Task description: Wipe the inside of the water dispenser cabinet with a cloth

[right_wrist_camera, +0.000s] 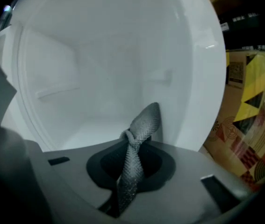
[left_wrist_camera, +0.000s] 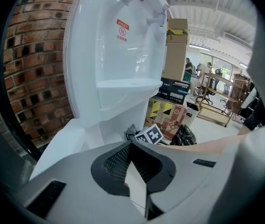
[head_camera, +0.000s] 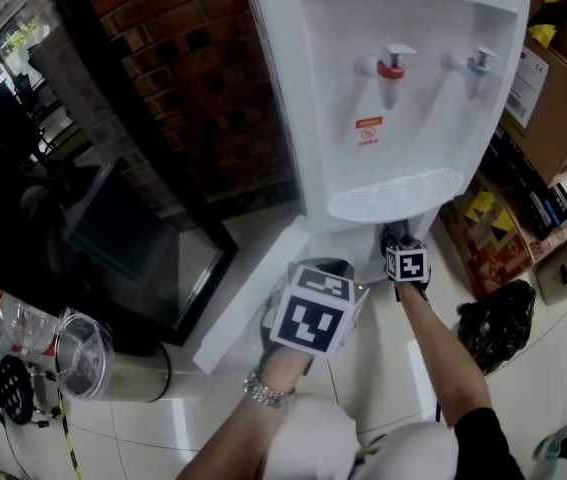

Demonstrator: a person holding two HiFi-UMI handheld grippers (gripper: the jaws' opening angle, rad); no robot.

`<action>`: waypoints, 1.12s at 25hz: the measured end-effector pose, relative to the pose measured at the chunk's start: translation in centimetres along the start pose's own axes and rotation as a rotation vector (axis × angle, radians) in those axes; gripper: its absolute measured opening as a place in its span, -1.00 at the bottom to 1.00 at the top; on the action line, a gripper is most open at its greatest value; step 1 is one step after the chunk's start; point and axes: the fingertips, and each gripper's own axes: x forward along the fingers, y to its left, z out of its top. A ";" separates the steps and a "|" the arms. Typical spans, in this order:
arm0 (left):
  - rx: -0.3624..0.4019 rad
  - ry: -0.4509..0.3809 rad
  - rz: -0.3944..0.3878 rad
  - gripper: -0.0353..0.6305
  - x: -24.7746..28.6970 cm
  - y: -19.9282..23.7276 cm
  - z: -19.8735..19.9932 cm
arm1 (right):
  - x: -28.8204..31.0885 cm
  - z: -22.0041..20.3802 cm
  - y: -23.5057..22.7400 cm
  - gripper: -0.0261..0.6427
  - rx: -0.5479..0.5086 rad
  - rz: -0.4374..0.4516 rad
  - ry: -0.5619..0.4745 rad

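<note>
Wiping inside water dispenser cabinet (right_wrist_camera: 99, 78) | right gripper (right_wrist_camera: 134, 146) clamps grey cloth (right_wrist_camera: 145, 121) mid-bunch | cloth likely soft, light, floppy | left gripper (left_wrist_camera: 134, 171) jaws slightly apart, empty

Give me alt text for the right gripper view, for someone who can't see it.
The right hand-held gripper is shut on a twisted grey cloth, pointed into the white water dispenser cabinet. A yellow-and-black printed cardboard box shows at the right edge.

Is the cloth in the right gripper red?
No, the cloth pinched between the jaws of the right gripper is grey.
</note>
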 end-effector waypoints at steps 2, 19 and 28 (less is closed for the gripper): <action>0.001 0.002 -0.005 -0.89 0.1 -0.2 0.0 | -0.1 -0.1 0.2 -0.83 -0.009 0.006 -0.003; -0.003 -0.009 0.017 -0.89 -0.6 0.5 0.1 | -1.1 2.3 11.2 -0.83 -0.179 0.214 -0.076; -0.009 -0.014 -0.002 -0.89 -0.4 -0.3 0.2 | -1.9 -0.3 1.2 -0.83 -0.068 0.007 -0.005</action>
